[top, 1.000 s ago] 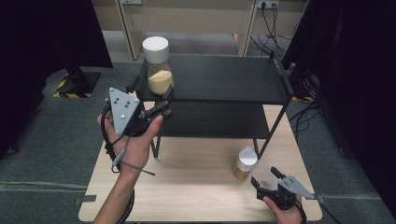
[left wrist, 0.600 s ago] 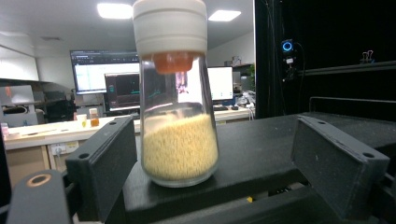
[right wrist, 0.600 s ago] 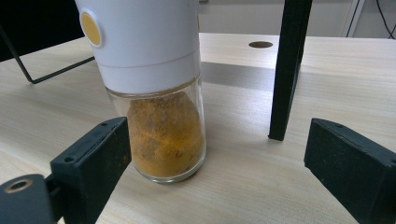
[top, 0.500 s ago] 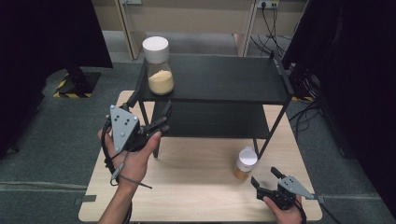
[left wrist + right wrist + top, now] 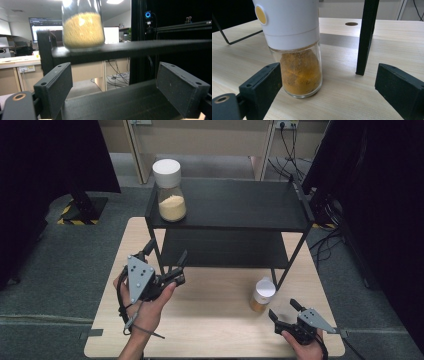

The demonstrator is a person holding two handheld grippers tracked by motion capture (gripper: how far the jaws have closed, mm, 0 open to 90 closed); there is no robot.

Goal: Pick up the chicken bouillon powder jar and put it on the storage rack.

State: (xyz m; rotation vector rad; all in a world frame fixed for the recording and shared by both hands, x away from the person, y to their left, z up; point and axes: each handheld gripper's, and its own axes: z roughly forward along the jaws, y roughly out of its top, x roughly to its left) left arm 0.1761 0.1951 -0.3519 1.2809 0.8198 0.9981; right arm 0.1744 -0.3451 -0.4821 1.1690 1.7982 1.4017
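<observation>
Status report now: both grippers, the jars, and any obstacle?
Left gripper open, empty. Right gripper open, facing orange-powder jar on table. Shelf leg close beside jar.

Plenty of bare bench (image 5: 210,315) in front of the black shelf rack (image 5: 227,220), so both tongs can move freely there. The rack's front-right leg (image 5: 364,37) stands just beside the small spice jar (image 5: 262,295), crowding that side. The rack's top is open apart from the tall jar (image 5: 170,192) at its left corner.
</observation>
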